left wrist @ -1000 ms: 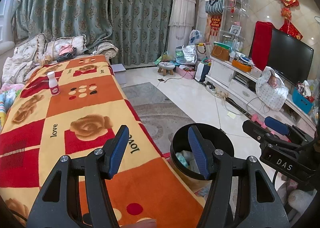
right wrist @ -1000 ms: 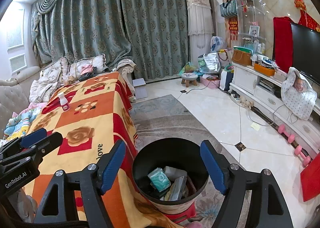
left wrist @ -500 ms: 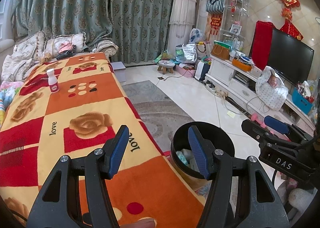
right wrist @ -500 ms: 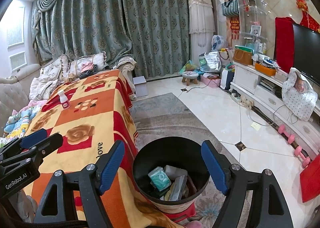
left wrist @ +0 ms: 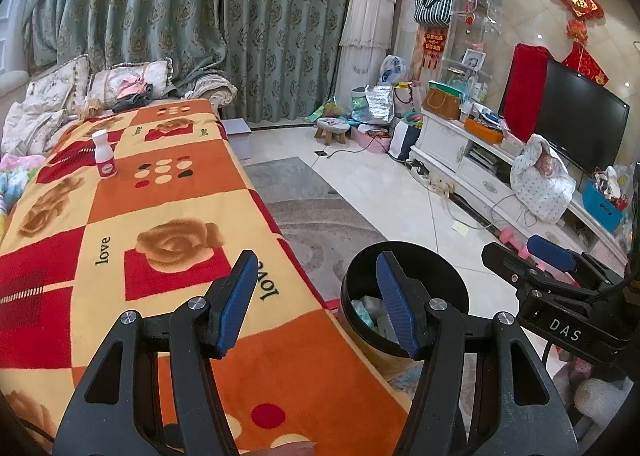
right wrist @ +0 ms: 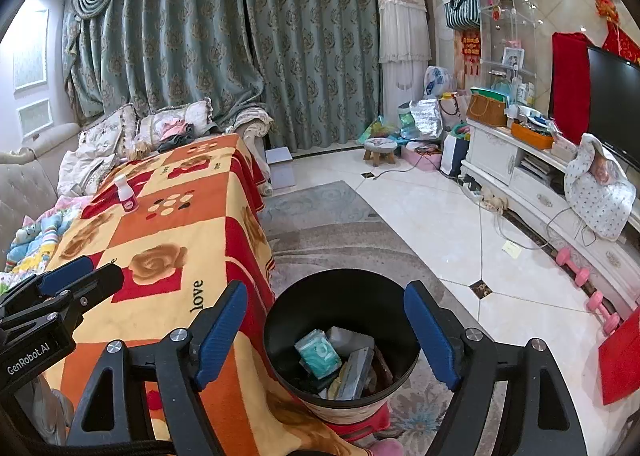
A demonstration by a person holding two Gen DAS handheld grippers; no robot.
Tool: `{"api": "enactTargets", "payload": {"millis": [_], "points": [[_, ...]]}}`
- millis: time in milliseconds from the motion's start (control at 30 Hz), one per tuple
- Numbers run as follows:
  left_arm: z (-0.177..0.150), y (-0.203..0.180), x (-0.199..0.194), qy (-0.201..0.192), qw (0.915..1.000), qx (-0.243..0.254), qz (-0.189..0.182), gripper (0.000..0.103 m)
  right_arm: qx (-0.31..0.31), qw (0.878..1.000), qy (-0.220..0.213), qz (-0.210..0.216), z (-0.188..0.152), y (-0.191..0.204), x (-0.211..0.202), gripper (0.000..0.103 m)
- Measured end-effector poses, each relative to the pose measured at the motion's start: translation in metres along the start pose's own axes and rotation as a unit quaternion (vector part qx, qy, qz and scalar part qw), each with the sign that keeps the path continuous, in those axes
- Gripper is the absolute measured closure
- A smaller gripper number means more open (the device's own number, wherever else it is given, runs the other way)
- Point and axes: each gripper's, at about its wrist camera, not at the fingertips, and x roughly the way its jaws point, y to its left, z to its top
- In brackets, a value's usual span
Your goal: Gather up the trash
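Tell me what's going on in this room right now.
A person is collecting trash with two handheld grippers. The right gripper hangs open above the black bin, which holds several packets. The left gripper is open and empty over the blanket. A small white bottle stands at the blanket's far end, not yet collected.

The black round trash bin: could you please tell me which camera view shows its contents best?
The right wrist view: the black round trash bin sits centred, its opening facing the camera, showing a teal packet and other wrappers inside. In the left wrist view a hand-held gripper finger covers much of the bin.
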Motion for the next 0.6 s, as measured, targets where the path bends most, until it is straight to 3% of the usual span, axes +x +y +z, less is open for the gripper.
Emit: {"api": "enactTargets", "payload": {"millis": [600], "points": [[-0.0016, -0.0009, 0.0008, 0.002, 1.0000, -0.002, -0.001, 0.043, -0.002, 1.000, 0.004, -0.001, 0.0003, -0.0003, 0.0007, 0.023]]}}
